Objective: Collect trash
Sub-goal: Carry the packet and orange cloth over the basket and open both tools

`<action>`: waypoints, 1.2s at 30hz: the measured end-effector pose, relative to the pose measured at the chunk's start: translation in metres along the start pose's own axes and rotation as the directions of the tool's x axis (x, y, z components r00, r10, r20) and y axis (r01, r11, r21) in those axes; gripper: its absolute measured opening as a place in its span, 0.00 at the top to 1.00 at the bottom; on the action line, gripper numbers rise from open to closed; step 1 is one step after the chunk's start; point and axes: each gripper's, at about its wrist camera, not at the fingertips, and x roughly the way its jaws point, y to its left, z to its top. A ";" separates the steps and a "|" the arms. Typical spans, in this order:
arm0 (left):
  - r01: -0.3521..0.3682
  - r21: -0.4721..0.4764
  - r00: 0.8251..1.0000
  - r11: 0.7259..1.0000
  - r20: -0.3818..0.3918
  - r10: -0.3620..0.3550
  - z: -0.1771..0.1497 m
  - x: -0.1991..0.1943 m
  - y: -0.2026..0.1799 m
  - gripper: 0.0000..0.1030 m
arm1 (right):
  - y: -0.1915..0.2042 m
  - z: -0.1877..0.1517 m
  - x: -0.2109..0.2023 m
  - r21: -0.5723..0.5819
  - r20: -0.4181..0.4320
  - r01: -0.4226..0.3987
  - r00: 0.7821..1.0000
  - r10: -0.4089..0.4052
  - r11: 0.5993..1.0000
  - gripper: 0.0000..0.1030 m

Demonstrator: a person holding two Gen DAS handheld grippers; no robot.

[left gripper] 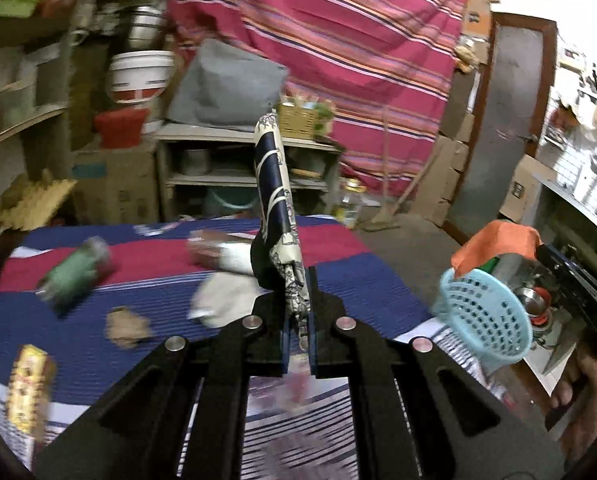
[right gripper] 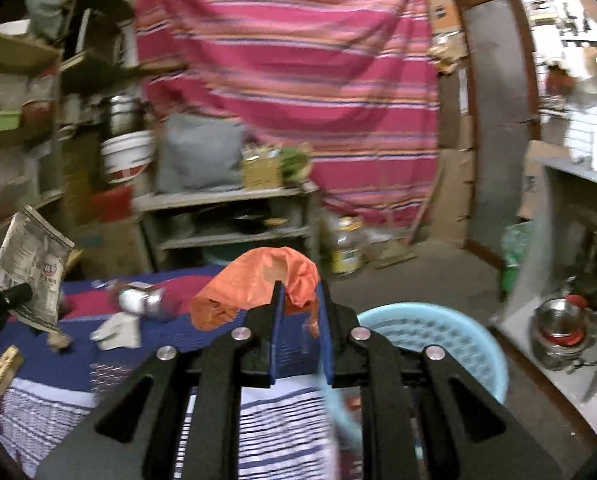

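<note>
Currently, left wrist view: left gripper (left gripper: pixel 298 320) clamped on a folded blue-and-white wrapper (left gripper: pixel 276 200), held upright above the striped cloth (left gripper: pixel 158 276). Green can (left gripper: pixel 74 274), white scrap (left gripper: pixel 222 298), yellow box (left gripper: pixel 28 388) lie on the cloth.

Right wrist view: right gripper (right gripper: pixel 300 320) pinches an orange plastic bag (right gripper: pixel 254 284), just beside the light-blue basket (right gripper: pixel 458 344).

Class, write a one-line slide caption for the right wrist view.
Right gripper pinches an orange plastic bag above the blue basket.
</note>
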 end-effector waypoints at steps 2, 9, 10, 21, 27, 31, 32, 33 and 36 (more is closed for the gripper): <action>0.029 0.029 1.000 0.999 -0.010 -0.029 0.003 0.015 -0.034 0.96 | -0.032 0.002 -0.003 0.046 0.020 0.035 0.999 -0.036 0.998 0.84; 0.125 0.111 0.992 0.986 -0.042 -0.121 0.003 0.061 -0.129 0.96 | -0.113 0.004 -0.014 0.208 0.041 0.125 0.990 -0.136 0.970 0.84; 0.142 0.119 0.989 0.983 -0.050 -0.136 0.001 0.068 -0.141 0.95 | -0.118 0.004 -0.014 0.216 0.045 0.129 0.989 -0.141 0.968 0.84; 0.260 0.154 0.962 0.953 -0.126 -0.242 -0.023 0.111 -0.214 0.96 | -0.145 -0.009 -0.001 0.256 0.003 0.160 0.986 -0.167 0.953 0.84; 0.319 0.120 0.939 0.940 -0.178 -0.296 -0.033 0.127 -0.223 0.95 | -0.140 -0.013 0.004 0.242 -0.023 0.180 0.983 -0.180 0.953 0.84; 0.318 0.132 0.932 0.939 -0.227 -0.284 -0.041 0.146 -0.232 0.95 | -0.141 -0.017 0.010 0.240 -0.054 0.208 0.978 -0.201 0.948 0.84; 0.319 0.138 0.929 0.938 -0.240 -0.281 -0.043 0.150 -0.234 0.95 | -0.142 -0.018 0.010 0.248 -0.054 0.207 0.978 -0.200 0.946 0.84; 0.321 0.144 0.927 0.936 -0.249 -0.280 -0.044 0.154 -0.237 0.95 | -0.142 -0.019 0.010 0.252 -0.056 0.210 0.978 -0.202 0.945 0.83; 0.314 0.155 0.930 0.937 -0.247 -0.271 -0.048 0.156 -0.238 0.94 | -0.143 -0.019 0.013 0.265 -0.060 0.204 0.979 -0.195 0.942 0.83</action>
